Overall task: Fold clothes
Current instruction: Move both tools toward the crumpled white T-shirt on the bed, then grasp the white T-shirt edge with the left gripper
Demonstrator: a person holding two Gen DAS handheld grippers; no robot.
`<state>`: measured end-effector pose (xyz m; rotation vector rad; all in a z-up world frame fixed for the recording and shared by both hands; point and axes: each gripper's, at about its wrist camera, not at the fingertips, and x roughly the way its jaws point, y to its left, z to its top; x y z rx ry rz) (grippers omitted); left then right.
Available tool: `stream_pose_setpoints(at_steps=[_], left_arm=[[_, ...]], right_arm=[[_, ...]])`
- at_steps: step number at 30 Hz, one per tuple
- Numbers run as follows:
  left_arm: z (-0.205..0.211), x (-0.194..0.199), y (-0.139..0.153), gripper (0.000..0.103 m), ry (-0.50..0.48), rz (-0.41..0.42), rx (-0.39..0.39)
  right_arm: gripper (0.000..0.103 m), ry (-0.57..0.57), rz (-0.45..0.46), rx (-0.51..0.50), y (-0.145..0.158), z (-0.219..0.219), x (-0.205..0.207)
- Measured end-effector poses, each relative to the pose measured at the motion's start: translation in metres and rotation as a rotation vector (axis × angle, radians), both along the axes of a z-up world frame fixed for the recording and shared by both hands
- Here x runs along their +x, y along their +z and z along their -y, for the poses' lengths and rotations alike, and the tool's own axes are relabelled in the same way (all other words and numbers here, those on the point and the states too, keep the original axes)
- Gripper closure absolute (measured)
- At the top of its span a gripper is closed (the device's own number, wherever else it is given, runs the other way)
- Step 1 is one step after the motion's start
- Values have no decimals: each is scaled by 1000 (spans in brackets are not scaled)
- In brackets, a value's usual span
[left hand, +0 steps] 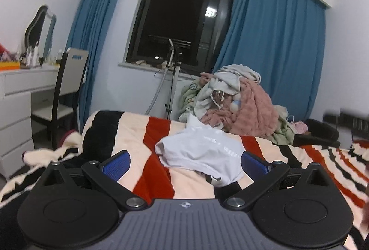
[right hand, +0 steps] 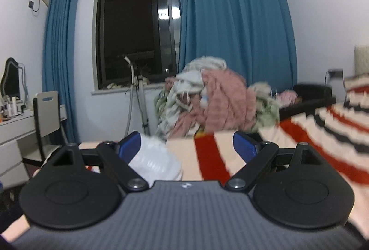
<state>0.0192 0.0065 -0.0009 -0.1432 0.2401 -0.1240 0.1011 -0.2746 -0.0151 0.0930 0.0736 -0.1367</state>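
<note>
A crumpled white garment [left hand: 203, 153] lies on the striped blanket [left hand: 138, 134] of the bed. My left gripper [left hand: 185, 163] is open, its blue pads either side of the garment's near edge, a little short of it. In the right wrist view the same white garment [right hand: 156, 157] lies by the left blue pad. My right gripper [right hand: 186, 143] is open and holds nothing; this view is blurred.
A heap of pink, green and grey clothes [left hand: 233, 102] is piled at the far side of the bed. A white dresser [left hand: 20, 97] with a mirror and a chair [left hand: 66, 88] stand at the left. Blue curtains [left hand: 272, 42] flank a dark window.
</note>
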Motion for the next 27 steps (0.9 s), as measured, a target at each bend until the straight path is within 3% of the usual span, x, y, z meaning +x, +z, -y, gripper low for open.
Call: stream_pose_setpoints(at_steps=[4, 7, 12, 20, 27], left_arm=[[11, 19, -6, 0, -74, -19, 100], [24, 37, -19, 0, -119, -60, 209], [41, 89, -48, 0, -104, -157, 367], [65, 210, -94, 0, -87, -234, 448], [101, 291, -121, 2, -157, -235, 530]], right_arm=[[15, 68, -8, -7, 18, 11, 26], [15, 67, -4, -26, -1, 18, 31], [15, 75, -113, -2, -46, 27, 43], [15, 23, -168, 53, -79, 22, 68], [15, -60, -228, 113, -112, 41, 94]])
